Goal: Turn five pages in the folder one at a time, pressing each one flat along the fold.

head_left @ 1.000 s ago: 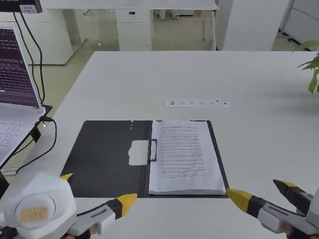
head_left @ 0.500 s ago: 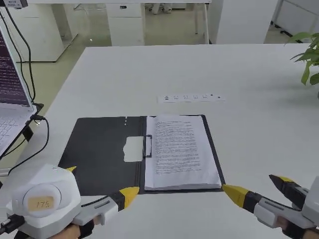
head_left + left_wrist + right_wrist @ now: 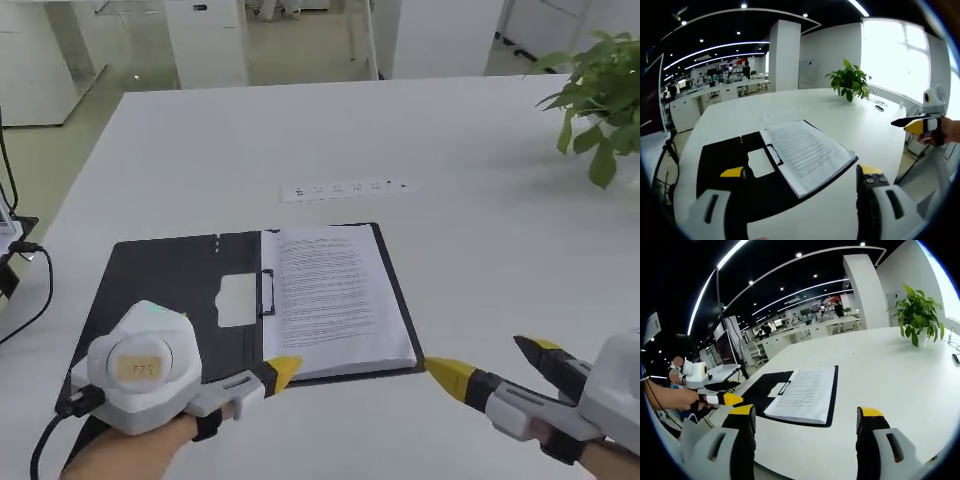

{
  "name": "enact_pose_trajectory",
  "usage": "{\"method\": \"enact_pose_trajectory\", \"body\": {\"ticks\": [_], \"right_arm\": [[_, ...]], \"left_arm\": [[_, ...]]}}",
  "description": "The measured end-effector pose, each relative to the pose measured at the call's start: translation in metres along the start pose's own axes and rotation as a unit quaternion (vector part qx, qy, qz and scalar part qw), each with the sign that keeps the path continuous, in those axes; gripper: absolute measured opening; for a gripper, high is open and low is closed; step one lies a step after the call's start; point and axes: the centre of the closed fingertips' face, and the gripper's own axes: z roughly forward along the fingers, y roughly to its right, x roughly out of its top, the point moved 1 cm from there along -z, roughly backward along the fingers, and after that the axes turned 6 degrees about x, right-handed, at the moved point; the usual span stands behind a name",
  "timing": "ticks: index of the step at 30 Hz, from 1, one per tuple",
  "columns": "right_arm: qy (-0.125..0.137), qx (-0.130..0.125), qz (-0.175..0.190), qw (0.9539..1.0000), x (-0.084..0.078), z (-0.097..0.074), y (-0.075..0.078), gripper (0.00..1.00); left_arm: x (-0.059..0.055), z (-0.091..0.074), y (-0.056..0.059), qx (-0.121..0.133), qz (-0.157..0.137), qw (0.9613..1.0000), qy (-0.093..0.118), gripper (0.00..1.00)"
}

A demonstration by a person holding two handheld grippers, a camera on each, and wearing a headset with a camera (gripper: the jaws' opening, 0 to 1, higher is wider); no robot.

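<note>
Black folder (image 3: 165, 300) lies open and flat on the white table (image 3: 480, 200), close to the table's near edge, with a stack of printed pages (image 3: 335, 300) on its right half beside the clip (image 3: 266, 292) at the fold. Left gripper (image 3: 801, 171) hovers at the folder's near edge, jaws spread wide with nothing between them. Right gripper (image 3: 490, 360) hangs just off the folder's near right corner, apart from it, jaws likewise released and empty.
</note>
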Motion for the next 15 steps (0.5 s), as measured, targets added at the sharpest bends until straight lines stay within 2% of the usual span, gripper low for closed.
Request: {"method": "enact_pose_trajectory", "body": {"ticks": [7, 15], "right_arm": [[-0.002, -0.009, 0.001, 1.0, -0.003, -0.001, 0.0, 0.82], [0.001, -0.025, 0.009, 0.9997, -0.006, -0.002, 0.001, 0.81]], "left_arm": [[0.002, 0.029, 0.02, -0.028, 0.014, 0.9995, -0.006, 0.89], [-0.004, 0.064, 0.04, -0.046, 0.023, 0.9986, -0.015, 0.85]]}}
